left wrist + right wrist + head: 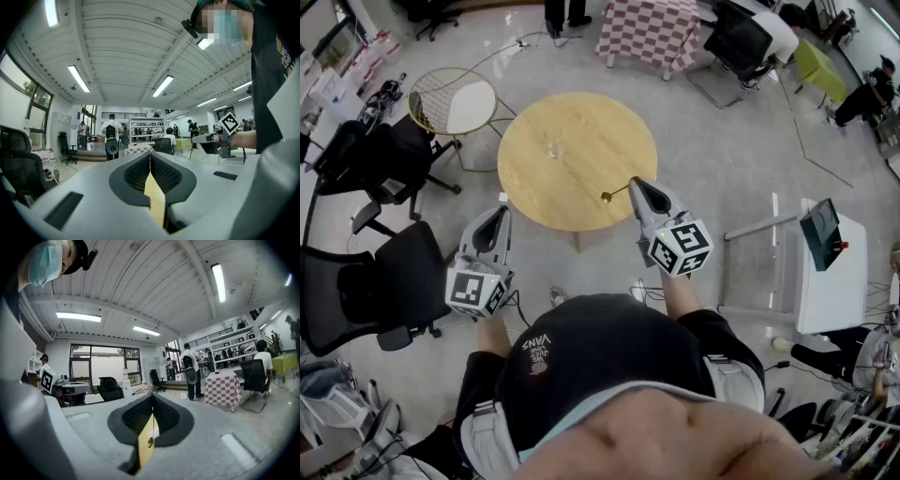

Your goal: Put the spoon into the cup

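The spoon (616,192) is clamped in the shut jaws of the right gripper (635,184). It is held by the handle end, with its long axis pointing out to the left of the jaw tips and the bowl leading, low over the near part of the table (581,178). The cup (553,145) is seen ahead and to the left of that gripper, well apart from the bowl, standing upright. The left gripper (500,212) is held off the table edge with its jaws together on nothing. A carry forward and leftward is judged to be called for, then a tilt bowl-down over the rim.
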`<action>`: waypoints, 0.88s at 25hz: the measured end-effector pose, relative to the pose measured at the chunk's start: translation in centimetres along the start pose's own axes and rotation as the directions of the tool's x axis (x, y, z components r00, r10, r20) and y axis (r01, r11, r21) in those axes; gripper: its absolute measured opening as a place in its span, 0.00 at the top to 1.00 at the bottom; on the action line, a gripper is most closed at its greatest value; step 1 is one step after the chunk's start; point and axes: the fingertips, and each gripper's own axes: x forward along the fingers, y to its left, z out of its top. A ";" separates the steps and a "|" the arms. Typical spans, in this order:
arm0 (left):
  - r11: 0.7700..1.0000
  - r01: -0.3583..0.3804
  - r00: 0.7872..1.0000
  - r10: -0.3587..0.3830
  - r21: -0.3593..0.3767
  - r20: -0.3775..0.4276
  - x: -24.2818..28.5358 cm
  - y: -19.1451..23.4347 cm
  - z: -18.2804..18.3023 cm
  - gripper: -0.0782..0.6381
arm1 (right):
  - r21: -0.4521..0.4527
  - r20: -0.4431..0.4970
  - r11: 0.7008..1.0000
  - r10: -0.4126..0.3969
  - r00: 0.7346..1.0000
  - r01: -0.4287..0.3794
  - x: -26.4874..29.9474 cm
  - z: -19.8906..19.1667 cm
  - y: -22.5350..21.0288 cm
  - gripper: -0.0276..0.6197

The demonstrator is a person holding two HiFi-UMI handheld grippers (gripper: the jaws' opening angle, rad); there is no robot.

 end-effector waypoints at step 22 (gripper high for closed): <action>0.997 0.076 0.997 -0.076 -0.010 0.011 -0.6 7.5 -2.2 0.89 | 0.038 0.050 0.997 -0.065 0.997 0.063 6.2 -0.3 4.1 0.96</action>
